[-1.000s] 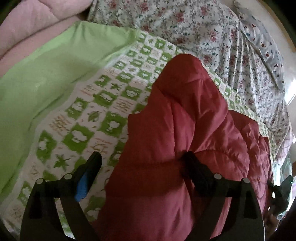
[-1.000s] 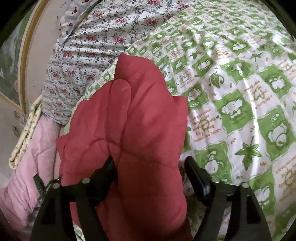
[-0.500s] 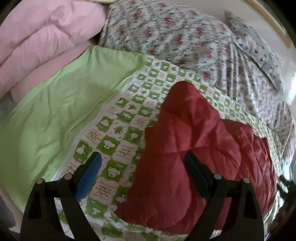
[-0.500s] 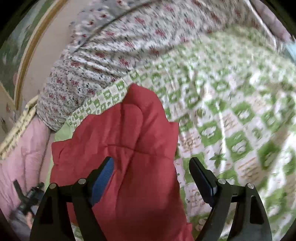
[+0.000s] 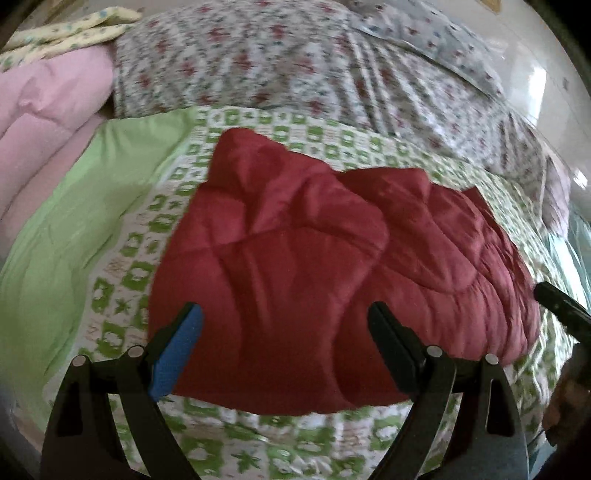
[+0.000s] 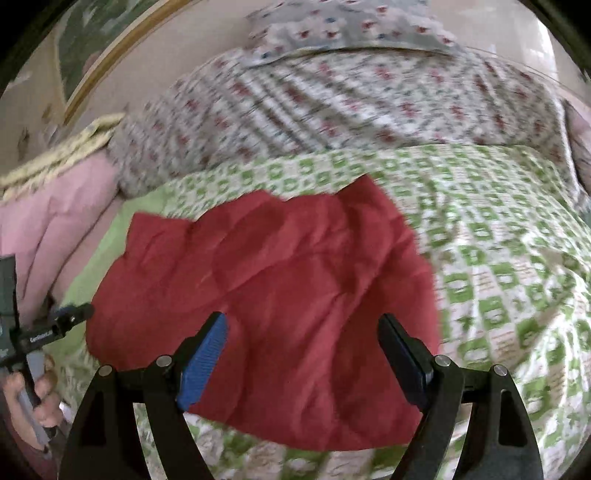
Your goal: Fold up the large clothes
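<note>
A red quilted padded garment (image 5: 314,258) lies folded into a compact bundle on a green-and-white patterned bedsheet (image 5: 122,266). It also shows in the right wrist view (image 6: 288,295). My left gripper (image 5: 284,332) is open and empty, held above the near edge of the garment. My right gripper (image 6: 303,347) is open and empty, also above the garment's near part. The left gripper tool and the hand that holds it show at the left edge of the right wrist view (image 6: 55,325).
A plain light green sheet (image 5: 55,229) lies left of the patterned one. A pink quilt (image 5: 37,129) is piled at the far left. A floral quilt (image 5: 314,66) and a pillow (image 6: 351,26) lie along the back by the wall.
Both grippers have pulled back and up from the garment, which they were pressed into a second ago. The red garment now lies flat and released on the sheet.
</note>
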Tool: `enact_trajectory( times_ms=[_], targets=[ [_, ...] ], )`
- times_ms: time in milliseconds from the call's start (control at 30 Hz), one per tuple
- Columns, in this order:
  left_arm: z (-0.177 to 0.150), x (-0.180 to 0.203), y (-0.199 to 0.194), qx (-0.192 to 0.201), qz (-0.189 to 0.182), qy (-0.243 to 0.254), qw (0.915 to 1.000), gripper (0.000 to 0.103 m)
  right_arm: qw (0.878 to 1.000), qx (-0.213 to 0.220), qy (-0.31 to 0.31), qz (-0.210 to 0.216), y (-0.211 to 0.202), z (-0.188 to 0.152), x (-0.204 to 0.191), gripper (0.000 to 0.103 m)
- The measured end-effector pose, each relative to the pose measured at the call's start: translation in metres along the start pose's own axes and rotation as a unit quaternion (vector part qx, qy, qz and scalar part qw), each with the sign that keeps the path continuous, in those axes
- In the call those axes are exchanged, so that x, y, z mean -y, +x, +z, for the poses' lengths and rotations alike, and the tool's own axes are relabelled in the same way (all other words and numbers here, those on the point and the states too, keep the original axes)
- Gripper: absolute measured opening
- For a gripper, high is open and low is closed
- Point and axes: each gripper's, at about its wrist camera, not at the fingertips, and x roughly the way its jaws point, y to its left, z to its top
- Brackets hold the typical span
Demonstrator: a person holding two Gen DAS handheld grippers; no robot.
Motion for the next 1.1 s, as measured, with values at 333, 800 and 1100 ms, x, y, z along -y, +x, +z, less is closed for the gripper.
enact_trajectory(
  times_ms=[333,800,1100],
  targets=[
    [-0.009,0.01,0.039,-0.044,0.003,0.015,0.9989,0.092,0.998,-0.043,-0.045,0.009,0.041,-0.006,-0.04,0.085],
    [0.012,-0.001,0.08,-0.045,0.041,-0.013,0.998,0.096,0.996,-0.065,-0.034,-0.048,0.1,0.023,-0.029,0.09],
    [0.029,-0.003,0.103,-0.047,0.059,-0.011,0.9971,0.098,0.996,-0.072,-0.023,-0.056,0.118,0.036,-0.018,0.092]
  ],
)
